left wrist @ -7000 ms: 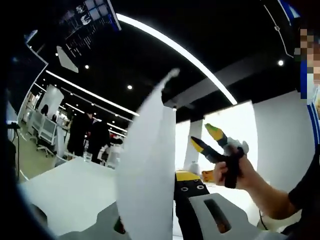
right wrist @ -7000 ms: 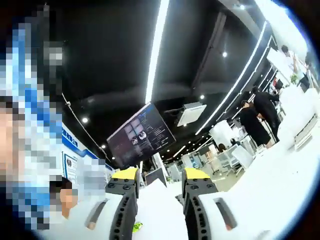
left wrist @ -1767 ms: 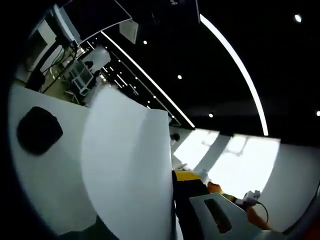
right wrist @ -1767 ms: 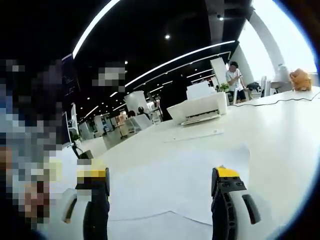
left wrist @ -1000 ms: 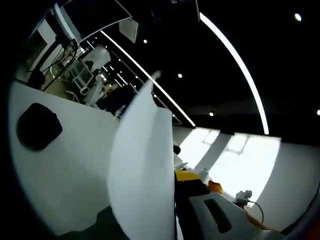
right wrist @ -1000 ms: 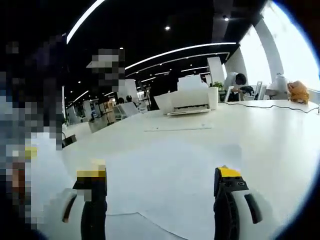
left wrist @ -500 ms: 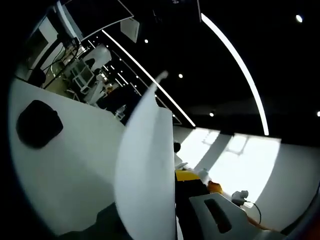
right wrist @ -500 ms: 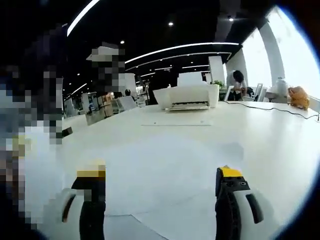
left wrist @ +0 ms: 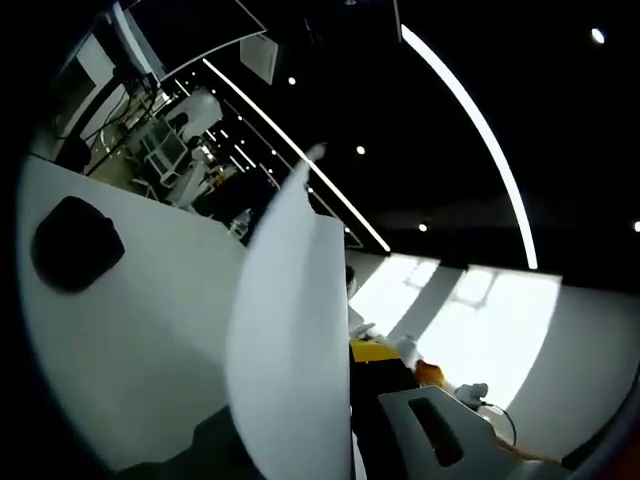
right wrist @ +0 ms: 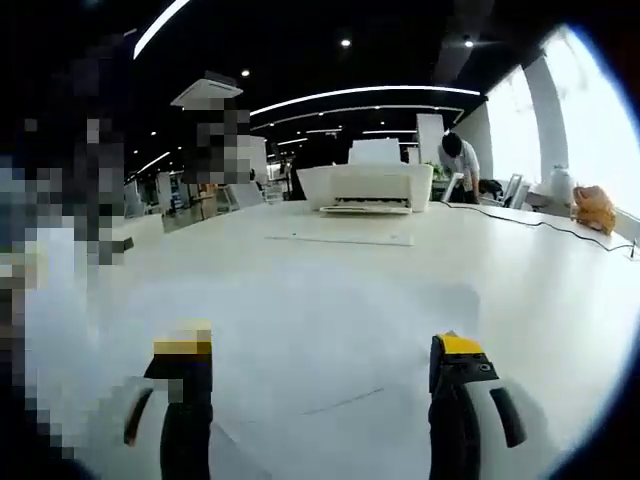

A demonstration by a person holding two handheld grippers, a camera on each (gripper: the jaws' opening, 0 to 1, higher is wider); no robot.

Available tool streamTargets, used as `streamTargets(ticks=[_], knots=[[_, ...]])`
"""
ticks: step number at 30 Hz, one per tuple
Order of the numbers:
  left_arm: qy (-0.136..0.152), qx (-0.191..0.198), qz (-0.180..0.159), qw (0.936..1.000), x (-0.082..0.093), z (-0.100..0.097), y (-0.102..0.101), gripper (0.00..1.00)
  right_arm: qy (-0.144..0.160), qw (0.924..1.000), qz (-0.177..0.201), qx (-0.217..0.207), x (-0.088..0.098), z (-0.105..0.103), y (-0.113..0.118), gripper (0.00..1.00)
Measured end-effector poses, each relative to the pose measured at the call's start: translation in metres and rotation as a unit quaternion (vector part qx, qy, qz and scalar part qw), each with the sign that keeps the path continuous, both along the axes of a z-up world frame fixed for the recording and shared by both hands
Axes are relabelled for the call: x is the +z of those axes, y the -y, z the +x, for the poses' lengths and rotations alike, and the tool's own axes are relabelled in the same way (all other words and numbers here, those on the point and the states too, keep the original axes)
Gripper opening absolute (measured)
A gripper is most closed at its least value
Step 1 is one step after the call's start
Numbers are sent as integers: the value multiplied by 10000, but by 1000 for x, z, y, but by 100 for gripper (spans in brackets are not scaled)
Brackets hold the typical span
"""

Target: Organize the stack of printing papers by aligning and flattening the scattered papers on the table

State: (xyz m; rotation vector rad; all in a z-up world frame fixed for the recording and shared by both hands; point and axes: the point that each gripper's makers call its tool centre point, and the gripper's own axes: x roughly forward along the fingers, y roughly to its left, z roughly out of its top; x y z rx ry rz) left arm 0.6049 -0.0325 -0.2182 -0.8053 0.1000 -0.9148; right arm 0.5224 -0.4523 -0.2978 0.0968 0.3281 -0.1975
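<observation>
Between the jaws of the left gripper (left wrist: 345, 420), in the left gripper view, a white sheet of printing paper (left wrist: 290, 340) stands on edge and curves upward, its top corner reaching toward the dark ceiling. One yellow-tipped black jaw presses against the sheet's right face; the other jaw is hidden behind the paper, so the clamp looks closed on the sheet, though the hidden side cannot be checked. To the left of the sheet lies the broad white table (left wrist: 150, 300), with a flat black rounded object (left wrist: 75, 243) resting on it well apart from the paper.

The right gripper view looks low across the same white table. The right gripper (right wrist: 318, 365) has its two black, yellow-tipped jaws spread wide apart with nothing between them. A large white sheet lying flat (right wrist: 320, 320) on the table spreads ahead of and between the jaws, its far right corner near the middle of the tabletop. Further off lies another flat white sheet (right wrist: 340, 238), and just behind it stands a white desktop printer (right wrist: 365, 188). A black cable (right wrist: 540, 225) trails across the table on the right, and a person in a white top (right wrist: 455, 160) stands beyond the printer.
</observation>
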Motion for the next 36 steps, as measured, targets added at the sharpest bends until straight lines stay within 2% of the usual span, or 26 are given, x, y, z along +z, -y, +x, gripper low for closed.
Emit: streamTargets(ticks=[2, 8, 9, 10, 11, 13, 19, 26, 31, 36], knots=[[-5, 2, 2, 10000, -1, 0, 0, 6, -133, 9999, 31, 34, -6, 2, 3, 78], [12, -28, 37, 10000, -2, -1, 2, 6, -200, 9997, 48, -114, -8, 1, 14, 80], [11, -29, 32, 10000, -2, -1, 2, 6, -272, 9995, -19, -141, -10, 1, 16, 80], [15, -26, 29, 10000, -2, -1, 1, 6, -543, 9983, -169, -158, -17, -2, 19, 79], [19, -28, 31, 10000, -2, -1, 2, 6, -732, 9971, -16, -223, -28, -6, 15, 78], [36, -37, 66, 10000, -3, -2, 3, 6, -620, 9979, -168, -62, -24, 2, 13, 75], [84, -34, 97, 9999, -3, -4, 4, 6, -555, 9983, -144, -41, -29, 9, 11, 72], [67, -36, 70, 9999, -3, -5, 3, 6, -508, 9986, -153, 28, -27, 12, 13, 68], [57, -34, 52, 10000, -2, -6, 4, 6, -454, 9986, -174, 203, -24, 14, 10, 58], [59, -39, 71, 9999, -2, -8, 5, 6, -372, 9979, -205, 488, -22, 19, 4, 41]])
